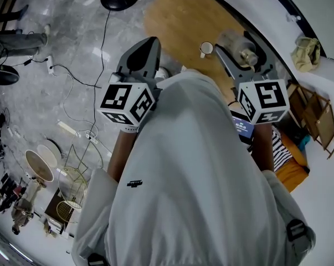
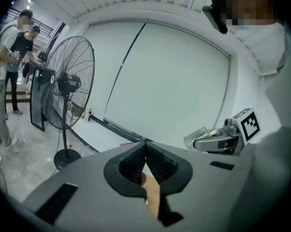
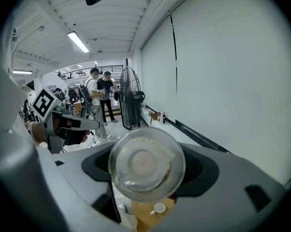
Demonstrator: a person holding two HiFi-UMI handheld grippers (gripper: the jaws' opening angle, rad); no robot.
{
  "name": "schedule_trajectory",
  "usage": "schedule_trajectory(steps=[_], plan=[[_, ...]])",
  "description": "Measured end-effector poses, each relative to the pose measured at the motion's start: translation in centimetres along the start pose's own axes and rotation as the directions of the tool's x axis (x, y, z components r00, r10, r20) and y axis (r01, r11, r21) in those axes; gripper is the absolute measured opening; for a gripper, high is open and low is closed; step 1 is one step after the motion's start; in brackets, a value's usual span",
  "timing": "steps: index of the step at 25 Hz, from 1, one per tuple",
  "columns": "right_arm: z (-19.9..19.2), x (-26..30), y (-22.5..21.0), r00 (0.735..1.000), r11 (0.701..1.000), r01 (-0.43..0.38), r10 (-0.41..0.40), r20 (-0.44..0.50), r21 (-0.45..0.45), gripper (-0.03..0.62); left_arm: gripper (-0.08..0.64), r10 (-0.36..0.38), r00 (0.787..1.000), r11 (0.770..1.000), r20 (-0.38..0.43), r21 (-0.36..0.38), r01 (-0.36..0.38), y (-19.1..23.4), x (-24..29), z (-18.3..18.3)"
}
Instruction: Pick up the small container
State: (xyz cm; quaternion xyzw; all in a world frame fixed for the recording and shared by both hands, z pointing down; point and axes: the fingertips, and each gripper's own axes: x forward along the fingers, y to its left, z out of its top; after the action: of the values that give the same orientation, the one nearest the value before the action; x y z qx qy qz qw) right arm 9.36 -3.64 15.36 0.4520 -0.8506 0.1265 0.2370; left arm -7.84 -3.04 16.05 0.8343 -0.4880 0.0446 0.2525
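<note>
Container (image 3: 146, 164) in the right gripper (image 1: 245, 51), up off the tabletop (image 1: 178, 21)

Right gripper pinches the clear round container between wide-set jaws, above the near edge of the wooden tabletop. The left gripper (image 2: 145, 151) has its jaws pressed together on nothing. A white cup (image 1: 206, 49) stands near that same edge. Farther off, a floor fan (image 2: 68, 88) stands by the wall

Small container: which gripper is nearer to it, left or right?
Right. The right gripper is shut on the small container, held between its jaws; the left gripper, shut and empty, stands apart to its left.
</note>
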Motion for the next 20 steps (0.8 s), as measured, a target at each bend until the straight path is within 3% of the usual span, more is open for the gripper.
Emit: schedule_trajectory(steps=[20], plan=[[-0.47,0.04,-0.14,1.0,1.0,0.014,-0.014,0.0,0.003,0.345,0.02,-0.014,0.999,1.0,-0.032,-0.006,0.014,-0.55,0.72,-0.34]])
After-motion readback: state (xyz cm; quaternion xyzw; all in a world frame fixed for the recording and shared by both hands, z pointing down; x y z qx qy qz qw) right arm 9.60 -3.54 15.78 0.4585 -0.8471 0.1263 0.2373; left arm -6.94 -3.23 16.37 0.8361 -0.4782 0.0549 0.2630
